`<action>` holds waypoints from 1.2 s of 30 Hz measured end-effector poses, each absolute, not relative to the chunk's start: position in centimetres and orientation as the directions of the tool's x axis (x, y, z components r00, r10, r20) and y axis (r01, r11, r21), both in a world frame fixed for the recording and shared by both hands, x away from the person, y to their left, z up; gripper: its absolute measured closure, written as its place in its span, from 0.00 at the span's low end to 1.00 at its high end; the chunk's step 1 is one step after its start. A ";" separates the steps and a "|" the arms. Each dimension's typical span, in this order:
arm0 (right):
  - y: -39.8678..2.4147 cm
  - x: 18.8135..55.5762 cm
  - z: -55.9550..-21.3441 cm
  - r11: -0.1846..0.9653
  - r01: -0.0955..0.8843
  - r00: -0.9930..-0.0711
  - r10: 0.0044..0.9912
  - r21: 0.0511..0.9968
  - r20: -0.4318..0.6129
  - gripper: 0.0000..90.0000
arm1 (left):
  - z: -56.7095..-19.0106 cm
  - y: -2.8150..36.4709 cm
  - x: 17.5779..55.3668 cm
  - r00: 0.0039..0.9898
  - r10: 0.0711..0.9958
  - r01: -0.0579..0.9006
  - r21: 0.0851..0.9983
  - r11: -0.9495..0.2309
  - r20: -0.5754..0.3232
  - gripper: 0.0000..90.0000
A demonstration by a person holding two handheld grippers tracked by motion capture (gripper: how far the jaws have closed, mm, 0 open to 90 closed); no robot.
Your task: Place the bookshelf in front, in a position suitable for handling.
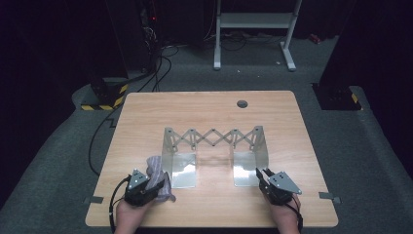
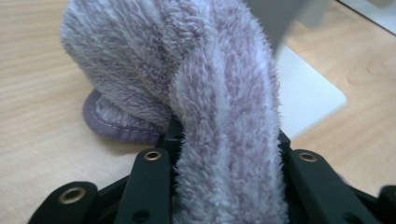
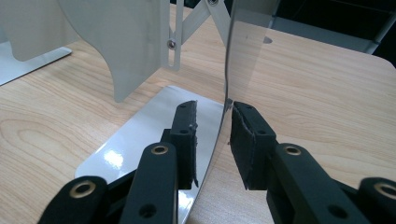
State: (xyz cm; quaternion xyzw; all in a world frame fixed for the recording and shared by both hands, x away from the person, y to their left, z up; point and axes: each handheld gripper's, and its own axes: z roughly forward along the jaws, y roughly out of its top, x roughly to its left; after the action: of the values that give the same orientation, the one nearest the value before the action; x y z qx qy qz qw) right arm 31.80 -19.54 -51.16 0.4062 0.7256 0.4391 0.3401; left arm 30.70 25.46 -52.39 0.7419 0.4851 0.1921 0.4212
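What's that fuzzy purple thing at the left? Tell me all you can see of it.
It is a fluffy cloth, pale lilac with faint darker mottling and a stitched purple hem. The left gripper is shut on it: one thick fold runs up between the black jaws, and the rest bunches and droops onto the wooden table, next to the left base plate of the metal rack.

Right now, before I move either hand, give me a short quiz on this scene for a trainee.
1. True or false: the left gripper holds the cloth.
2. What stands between the jaws of the right gripper? A: the cloth. B: a plate of the rack. C: nothing.
3. Fill in: the rack stands on the wooden ____.
Key: 1 true. 2 B; its edge runs between the pads, with a gap showing. 3 table.
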 end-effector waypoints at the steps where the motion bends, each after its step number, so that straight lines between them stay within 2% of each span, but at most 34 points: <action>1: -19.5 31.8 -51.2 0.286 0.290 -0.439 0.888 0.913 -0.138 0.79 | -52.3 25.6 31.1 0.458 0.879 0.555 0.815 -0.165 -0.134 0.71; 7: -19.6 31.9 -51.2 0.286 0.294 -0.434 0.890 0.912 -0.139 0.79 | -52.5 25.3 33.7 0.447 0.886 0.559 0.812 -0.172 -0.120 0.71; 14: -19.7 31.8 -51.2 0.286 0.293 -0.434 0.890 0.912 -0.139 0.79 | -52.0 25.3 34.0 0.453 0.878 0.537 0.833 -0.131 -0.153 0.71; 24: -19.6 31.8 -51.2 0.291 0.291 -0.439 0.887 0.911 -0.143 0.79 | -47.3 25.2 34.8 0.474 0.873 0.436 0.892 -0.117 -0.117 0.72; 31: -19.8 31.8 -51.2 0.289 0.288 -0.440 0.887 0.913 -0.142 0.80 | -42.6 25.5 34.6 0.480 0.874 0.323 0.942 -0.091 -0.080 0.72; 36: -19.7 31.8 -51.2 0.291 0.289 -0.442 0.886 0.912 -0.143 0.80 | -41.9 25.4 34.5 0.481 0.875 0.298 0.948 -0.107 -0.053 0.72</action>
State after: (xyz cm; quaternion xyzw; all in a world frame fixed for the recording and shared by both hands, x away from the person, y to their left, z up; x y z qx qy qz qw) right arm 31.77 -19.66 -51.19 0.4036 0.7276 0.4375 0.3410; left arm 34.48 25.40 -41.92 0.6893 0.4255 0.2799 0.5152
